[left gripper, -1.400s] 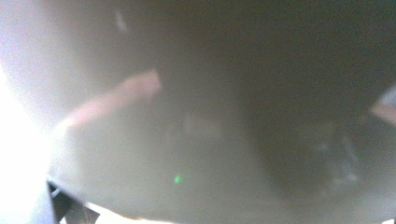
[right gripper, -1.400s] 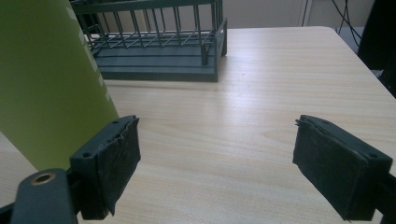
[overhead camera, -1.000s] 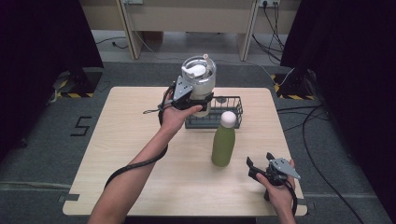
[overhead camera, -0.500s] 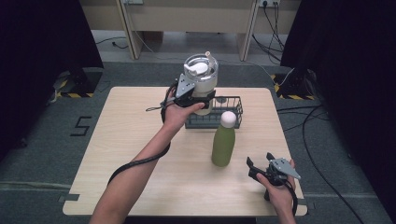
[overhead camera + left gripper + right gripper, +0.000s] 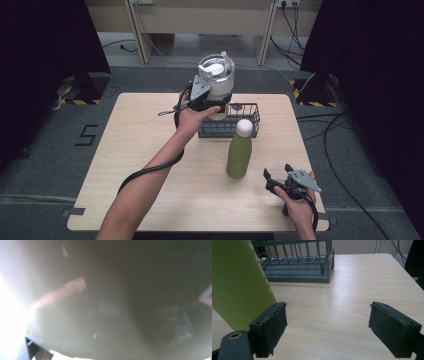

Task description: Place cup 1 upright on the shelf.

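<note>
My left gripper [image 5: 209, 101] is shut on a clear, wide jar [image 5: 216, 76] with a white lid and holds it in the air above the dark wire basket [image 5: 227, 131]. In the left gripper view the jar's wall [image 5: 100, 305] is a close blur. A green bottle [image 5: 239, 152] with a white round cap stands upright in front of the basket. My right gripper [image 5: 272, 181] rests low at the table's front right, open with nothing between its pads [image 5: 273, 327]. In the right gripper view the green bottle [image 5: 237, 282] stands just left of the left jaw.
The wire basket [image 5: 297, 275] sits at the back middle of the light wooden table [image 5: 150, 150]. Black cables trail from both grippers and lie on the floor to the right. The table's right edge is close to my right hand.
The left hand has lifted the jar slightly higher over the basket. The right gripper has not moved.
</note>
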Demonstrator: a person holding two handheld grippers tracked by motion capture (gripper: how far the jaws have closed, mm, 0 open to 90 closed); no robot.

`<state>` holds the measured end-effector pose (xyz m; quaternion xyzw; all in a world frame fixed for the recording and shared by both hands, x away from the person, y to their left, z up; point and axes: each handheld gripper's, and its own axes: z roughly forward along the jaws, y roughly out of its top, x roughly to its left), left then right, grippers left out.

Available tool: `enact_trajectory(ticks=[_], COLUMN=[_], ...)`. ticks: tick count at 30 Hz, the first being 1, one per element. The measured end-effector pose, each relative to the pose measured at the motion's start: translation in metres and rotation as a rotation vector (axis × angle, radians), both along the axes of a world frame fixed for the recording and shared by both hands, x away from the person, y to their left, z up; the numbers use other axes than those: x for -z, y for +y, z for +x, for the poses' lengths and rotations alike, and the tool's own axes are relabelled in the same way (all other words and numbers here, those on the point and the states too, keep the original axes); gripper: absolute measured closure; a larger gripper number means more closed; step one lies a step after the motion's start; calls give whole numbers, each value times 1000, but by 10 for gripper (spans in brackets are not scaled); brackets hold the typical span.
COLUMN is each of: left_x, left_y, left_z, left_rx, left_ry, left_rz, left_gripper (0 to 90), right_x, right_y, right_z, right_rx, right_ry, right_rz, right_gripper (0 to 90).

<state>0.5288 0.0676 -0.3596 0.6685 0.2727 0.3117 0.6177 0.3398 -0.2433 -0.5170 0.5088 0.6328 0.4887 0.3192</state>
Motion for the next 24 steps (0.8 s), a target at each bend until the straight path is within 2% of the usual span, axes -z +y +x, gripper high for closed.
enact_trajectory(ticks=[18, 24], left_x=[-5, -2], left_y=[-3, -3], left_z=[10, 14], left_rx=[-8, -17], left_ry=[5, 11], left_rz=[-4, 2], left_gripper=[88, 87], right_x=[0, 0], right_y=[-1, -1], right_z=[0, 0], right_rx=[3, 3], right_ry=[1, -2], right_rz=[5, -1], right_gripper=[150, 150])
